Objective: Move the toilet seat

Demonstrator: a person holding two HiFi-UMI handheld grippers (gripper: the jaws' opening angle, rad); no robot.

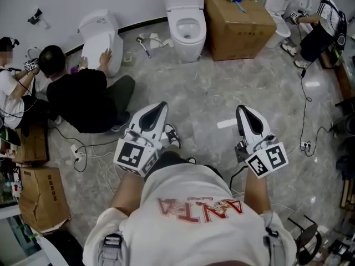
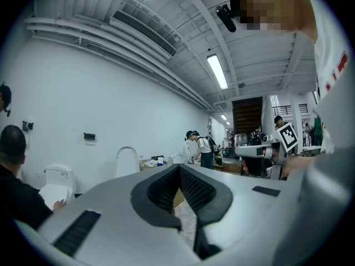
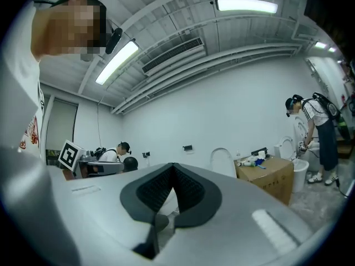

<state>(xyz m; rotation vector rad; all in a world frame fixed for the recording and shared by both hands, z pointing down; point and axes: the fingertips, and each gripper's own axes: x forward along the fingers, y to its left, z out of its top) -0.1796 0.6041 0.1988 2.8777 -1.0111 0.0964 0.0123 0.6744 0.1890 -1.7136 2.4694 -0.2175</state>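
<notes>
Toilet seat [image 1: 187,37]: lying on the white toilet [image 1: 187,51] at the far wall, just beside the cardboard box [image 1: 238,29], well apart from both grippers.
Handling: likely stiff, smooth, hinged plastic; the front rim is offering the easiest hold.
Left gripper [image 1: 160,106]: jaws resting together, carrying nothing.
Right gripper [image 1: 244,111]: jaws resting together, carrying nothing.
Writing: the shirt [image 1: 194,226] is showing red "ANTA".

Workshop floor: several toilets [image 1: 187,29], cardboard boxes [image 1: 239,31]

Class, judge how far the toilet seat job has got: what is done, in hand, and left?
Done: nothing visible; the toilet stands untouched across the floor. In hand: nothing; the left claw and right claw are shut, empty, well short of it. Left: the whole approach, grip and move.
</notes>
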